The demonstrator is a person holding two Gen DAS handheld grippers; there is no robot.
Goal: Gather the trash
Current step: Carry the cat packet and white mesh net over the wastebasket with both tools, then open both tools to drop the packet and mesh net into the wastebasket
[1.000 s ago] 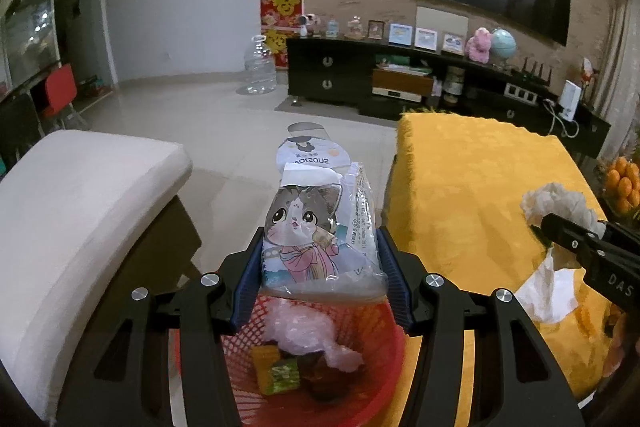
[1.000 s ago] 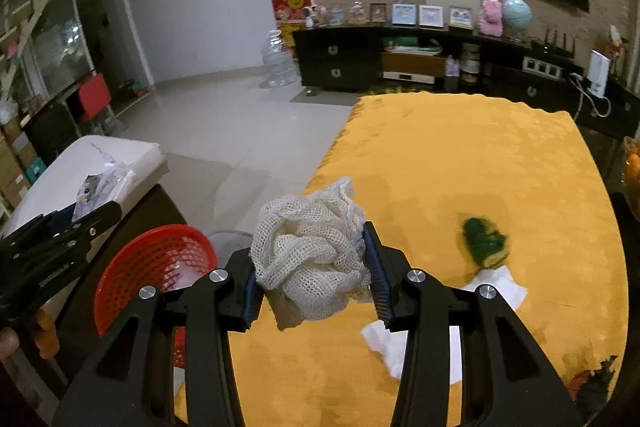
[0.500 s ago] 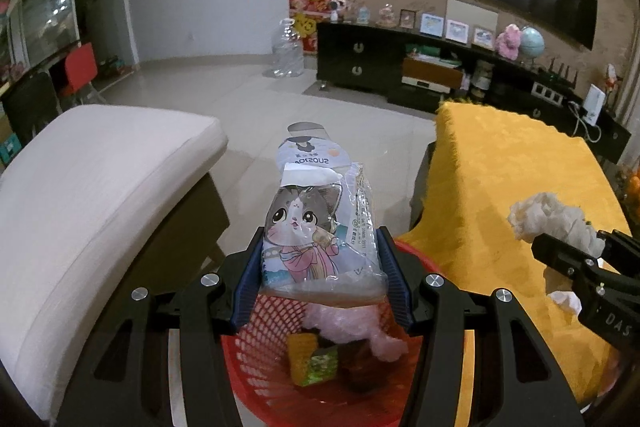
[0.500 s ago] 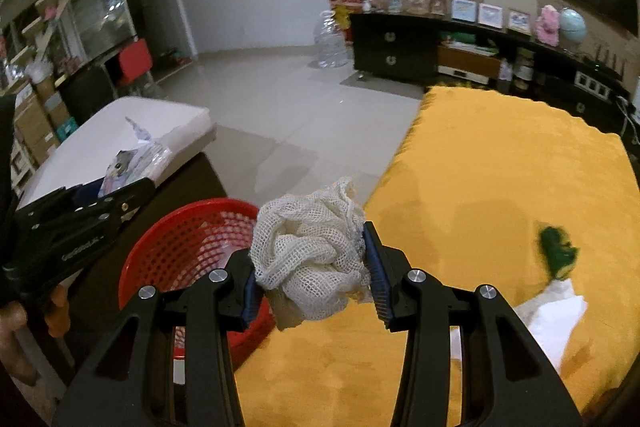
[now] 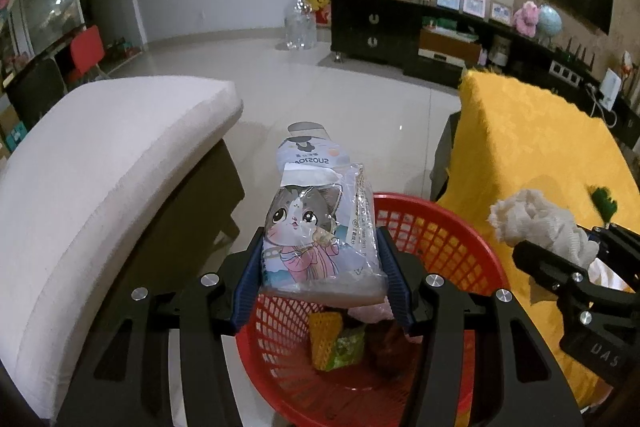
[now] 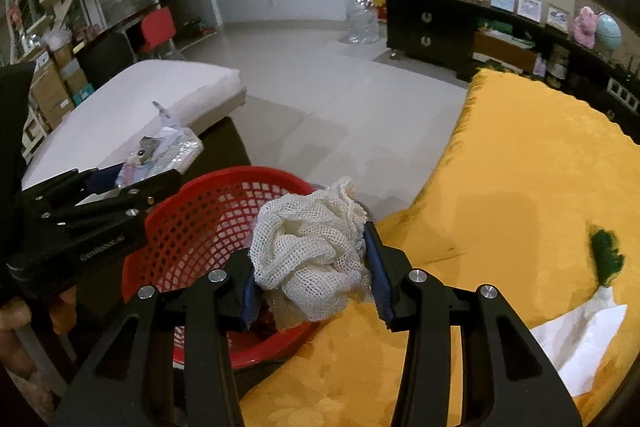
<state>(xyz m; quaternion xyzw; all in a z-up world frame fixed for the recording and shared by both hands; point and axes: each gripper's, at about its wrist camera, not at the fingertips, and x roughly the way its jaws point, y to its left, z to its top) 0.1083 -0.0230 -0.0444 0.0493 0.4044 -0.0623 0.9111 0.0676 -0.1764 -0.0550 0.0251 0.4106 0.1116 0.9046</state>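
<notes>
My left gripper [image 5: 322,275] is shut on a clear snack bag with a cartoon cat [image 5: 318,227], held just above the near side of a red mesh basket [image 5: 460,251]. Several wrappers [image 5: 336,343] lie in the basket's bottom. My right gripper [image 6: 312,271] is shut on a crumpled white mesh net [image 6: 308,259], over the basket's right rim [image 6: 192,239] at the edge of the yellow tablecloth [image 6: 520,187]. In the left wrist view the right gripper [image 5: 560,259] and its net [image 5: 536,223] show at the right; in the right wrist view the left gripper [image 6: 132,183] shows at the left.
A white cushioned bench [image 5: 100,167] stands left of the basket. On the tablecloth lie a white tissue [image 6: 576,339] and a green scrap [image 6: 606,259]. Pale tiled floor [image 5: 320,95] stretches to a black TV cabinet [image 5: 400,35] and a water jug [image 5: 300,27].
Both grippers have swung left and down over the red basket, each keeping its load. The basket now shows larger in both views, and the right gripper has rolled a little.
</notes>
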